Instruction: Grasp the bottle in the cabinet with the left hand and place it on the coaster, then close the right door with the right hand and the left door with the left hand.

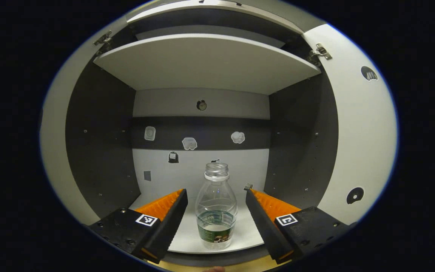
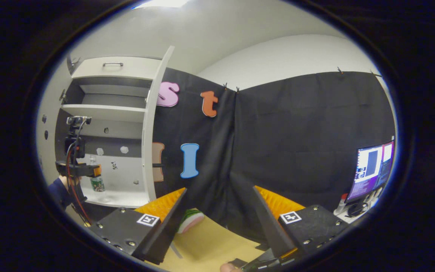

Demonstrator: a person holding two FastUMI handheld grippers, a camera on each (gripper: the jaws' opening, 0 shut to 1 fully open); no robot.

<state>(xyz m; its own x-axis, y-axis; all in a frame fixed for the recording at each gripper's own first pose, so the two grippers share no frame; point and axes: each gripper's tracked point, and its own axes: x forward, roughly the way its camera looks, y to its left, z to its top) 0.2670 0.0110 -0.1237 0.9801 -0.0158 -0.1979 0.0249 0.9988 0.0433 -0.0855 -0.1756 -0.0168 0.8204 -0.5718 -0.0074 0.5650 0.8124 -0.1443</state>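
A clear, uncapped plastic bottle [image 1: 216,211] with a green label and a little water stands upright near the front edge of the cabinet's bottom shelf [image 1: 247,234]. My left gripper [image 1: 215,192] is open, one finger on each side of the bottle with a gap on both sides. Both cabinet doors, the left door [image 1: 57,151] and the right door [image 1: 361,143], stand wide open. In the right gripper view my right gripper [image 2: 219,192] hangs open and empty over the wooden table [image 2: 210,245]. A round green-and-pink coaster [image 2: 191,220] lies just beyond its left finger. There the bottle [image 2: 97,184] sits by the left gripper [image 2: 89,170].
An upper shelf [image 1: 206,60] spans the cabinet above the bottle. Small stickers dot the back wall [image 1: 202,173]. The open right door [image 2: 151,132] stands edge-on beside the black booth cloth. A lit monitor [image 2: 372,166] stands at the far right. A dark sleeve [image 2: 59,190] holds the left gripper.
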